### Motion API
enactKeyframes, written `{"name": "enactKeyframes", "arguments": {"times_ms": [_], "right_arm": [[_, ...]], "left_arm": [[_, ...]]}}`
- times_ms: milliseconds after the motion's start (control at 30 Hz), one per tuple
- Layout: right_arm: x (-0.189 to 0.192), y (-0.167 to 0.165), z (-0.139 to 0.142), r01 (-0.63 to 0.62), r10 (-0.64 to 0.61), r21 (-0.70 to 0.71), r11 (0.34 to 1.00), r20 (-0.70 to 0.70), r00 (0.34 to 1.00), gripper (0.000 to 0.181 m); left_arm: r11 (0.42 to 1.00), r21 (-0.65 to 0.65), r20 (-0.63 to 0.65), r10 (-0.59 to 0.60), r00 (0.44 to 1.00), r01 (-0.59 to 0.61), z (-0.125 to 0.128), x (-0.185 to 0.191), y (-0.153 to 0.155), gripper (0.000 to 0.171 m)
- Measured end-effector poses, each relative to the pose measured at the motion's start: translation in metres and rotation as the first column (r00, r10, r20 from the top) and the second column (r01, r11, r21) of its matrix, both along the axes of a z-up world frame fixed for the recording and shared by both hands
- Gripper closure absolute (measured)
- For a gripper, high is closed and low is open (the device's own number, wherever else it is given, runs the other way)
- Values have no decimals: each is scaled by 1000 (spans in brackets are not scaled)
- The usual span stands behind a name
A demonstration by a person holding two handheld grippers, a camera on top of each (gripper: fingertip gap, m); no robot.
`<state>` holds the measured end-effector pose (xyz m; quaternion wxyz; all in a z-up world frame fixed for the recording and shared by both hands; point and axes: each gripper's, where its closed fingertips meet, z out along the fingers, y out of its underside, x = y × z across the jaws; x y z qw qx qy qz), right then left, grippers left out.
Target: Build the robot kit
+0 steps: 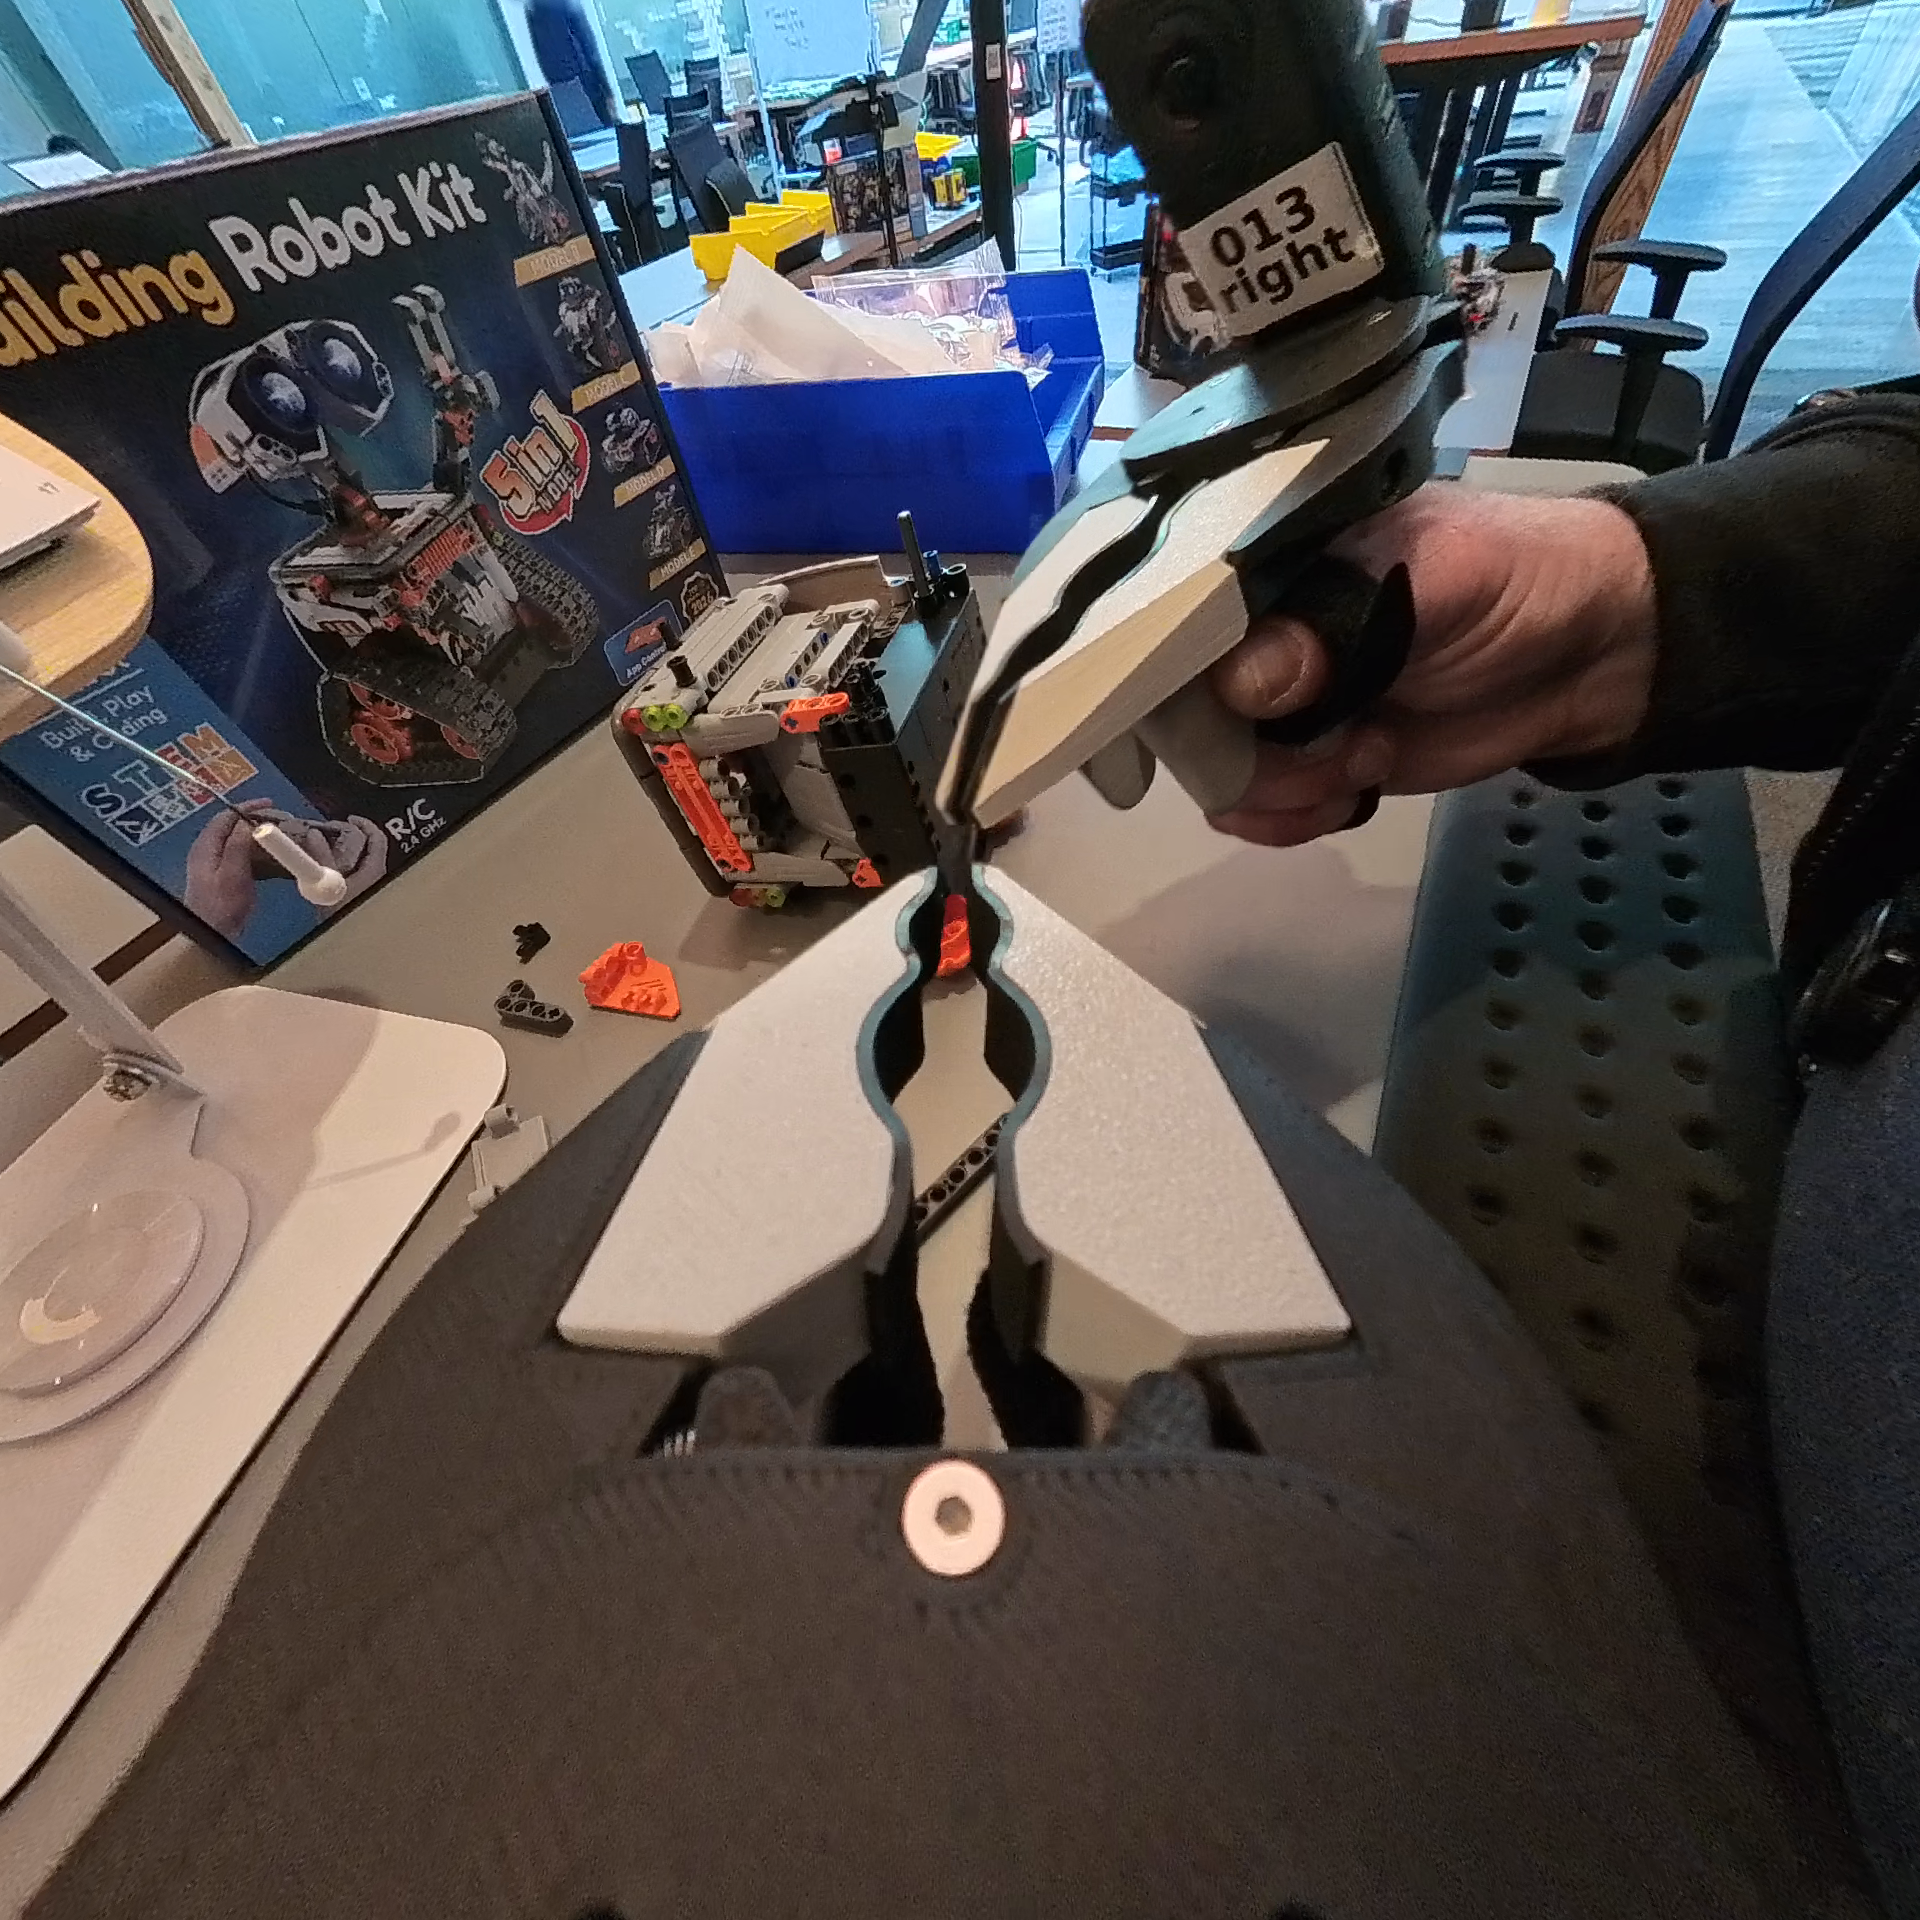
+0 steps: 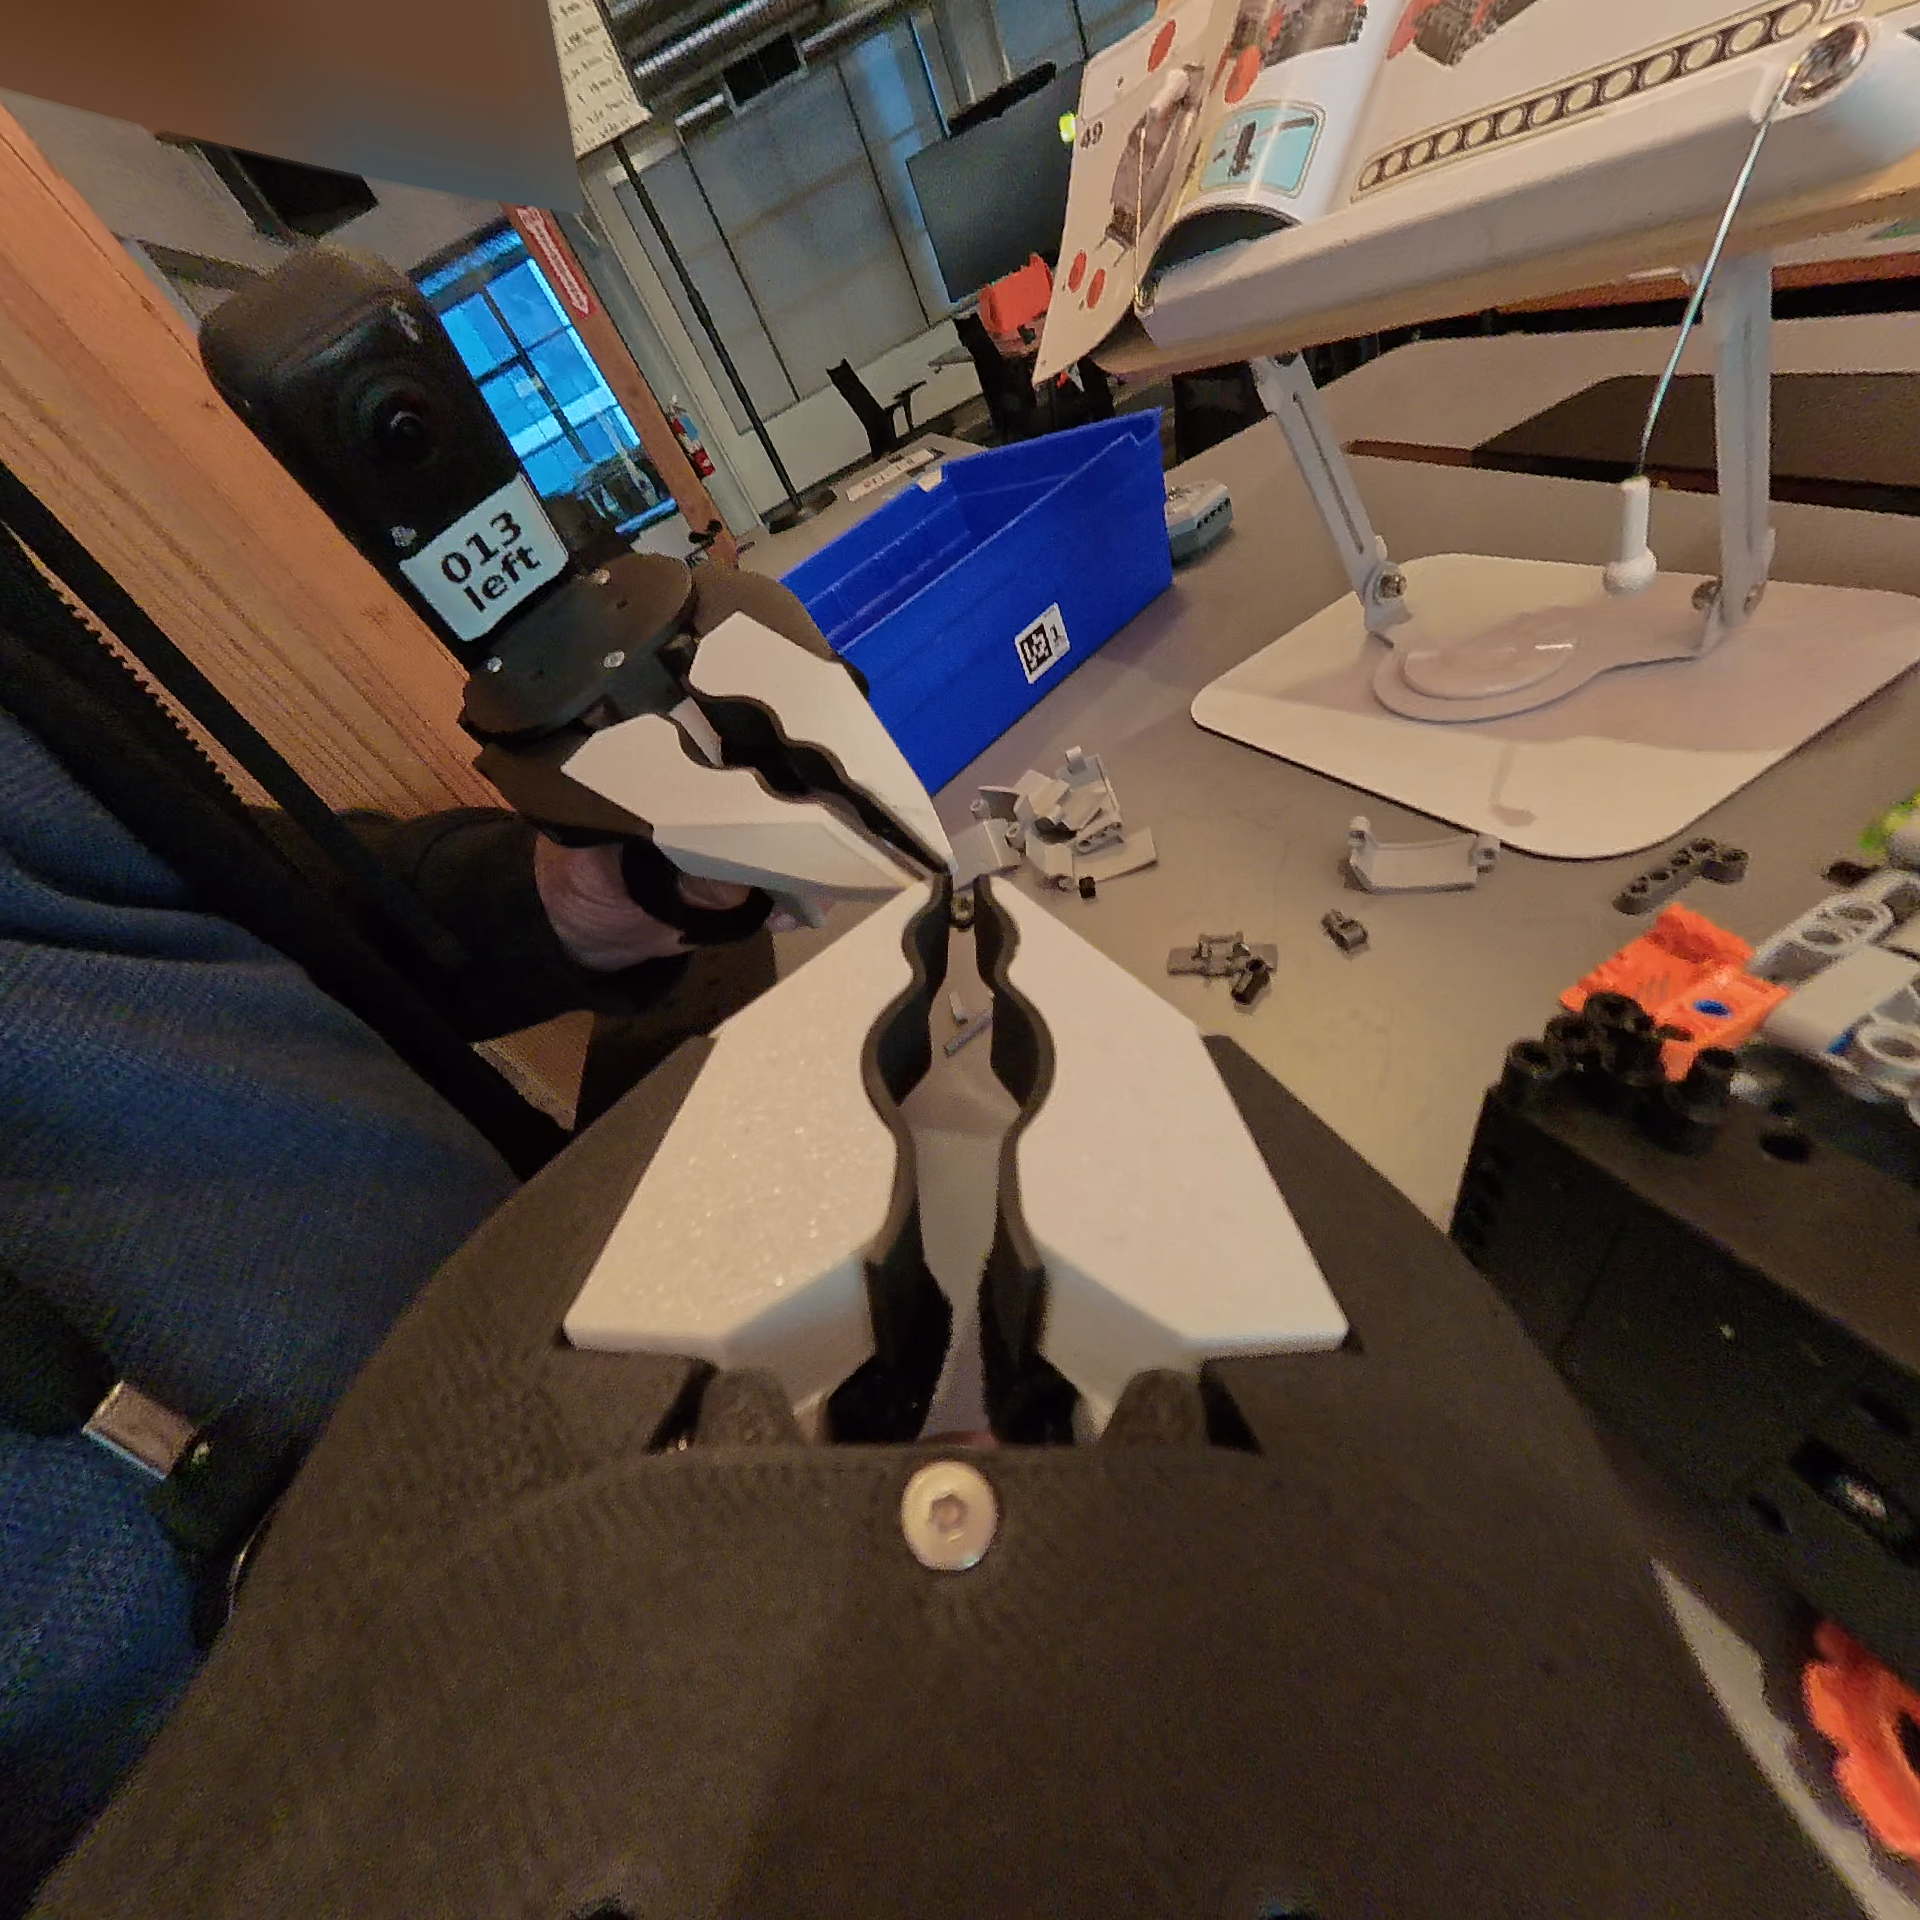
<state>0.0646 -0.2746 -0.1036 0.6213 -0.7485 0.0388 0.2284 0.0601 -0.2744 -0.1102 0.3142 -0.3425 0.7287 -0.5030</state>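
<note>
Two claws, left claw [image 1: 951, 883] and right claw [image 2: 961, 894], each bearing white sticker

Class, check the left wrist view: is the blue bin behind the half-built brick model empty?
No. The blue bin behind the brick model is heaped with clear plastic bags that rise above its rim.

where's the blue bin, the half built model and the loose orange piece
blue bin [image 1: 862, 468], left wrist view, front wall
half built model [image 1: 790, 727], left wrist view, grey beams on top
loose orange piece [image 1: 629, 982], left wrist view, its flat top face
</note>
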Motion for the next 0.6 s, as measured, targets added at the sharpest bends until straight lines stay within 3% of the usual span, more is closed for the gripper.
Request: {"name": "enactKeyframes", "arguments": {"times_ms": [233,600], "right_arm": [[8,-23,-26,66,-52,-105,992,127,991,179],[40,-58,-29,158,-117,-171,973,225,967,179]], "left_arm": [[1000,-1,-56,21,998,-21,-14,-5,8,167],[1000,13,-102,-4,995,5,-29,5,-4,156]]}}
